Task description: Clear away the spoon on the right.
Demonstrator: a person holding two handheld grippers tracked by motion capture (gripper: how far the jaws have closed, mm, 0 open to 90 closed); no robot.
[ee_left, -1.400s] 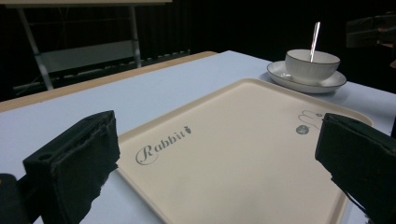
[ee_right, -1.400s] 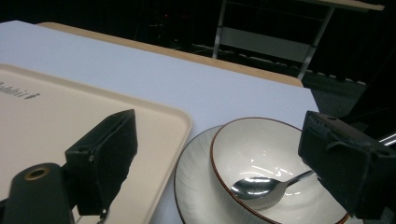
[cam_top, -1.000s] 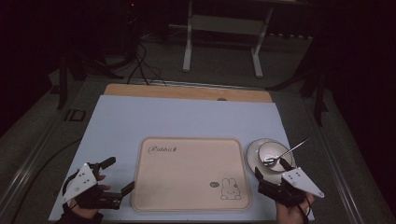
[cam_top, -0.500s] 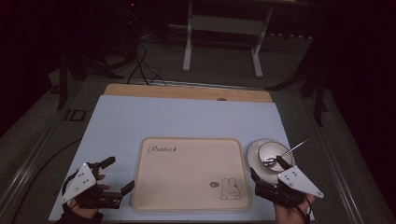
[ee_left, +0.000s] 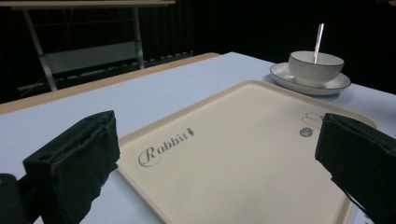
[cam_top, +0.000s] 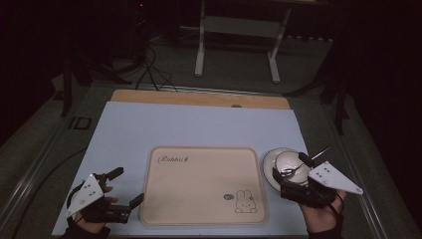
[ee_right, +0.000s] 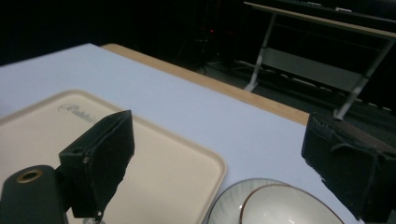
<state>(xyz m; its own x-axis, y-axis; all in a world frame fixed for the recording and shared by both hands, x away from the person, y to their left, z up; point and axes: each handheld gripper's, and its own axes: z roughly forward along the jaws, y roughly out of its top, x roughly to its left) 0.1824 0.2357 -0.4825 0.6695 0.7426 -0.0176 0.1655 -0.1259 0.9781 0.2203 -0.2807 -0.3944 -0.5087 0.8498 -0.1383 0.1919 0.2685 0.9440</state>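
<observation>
Nothing is moved yet, I judge: my right gripper [cam_top: 293,175] hangs with jaws wide apart over the near edge of the bowl [cam_top: 288,163], which sits on its saucer [cam_top: 268,167] right of the tray [cam_top: 203,184]. My left gripper [cam_top: 124,186], also spread and empty, waits at the tray's near left corner.

Left tongs [cam_top: 127,189] gaping, right tongs [cam_top: 288,172] gaping, both held low

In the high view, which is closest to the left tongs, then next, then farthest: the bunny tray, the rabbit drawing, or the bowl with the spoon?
1. Cream rectangular plastic tray: its near-left edge lies right beside the left tongs.
2. Small rabbit drawing: at the tray's near-right corner.
3. White ribbed bowl holding a metal spoon: on a saucer past the tray's right edge.
</observation>
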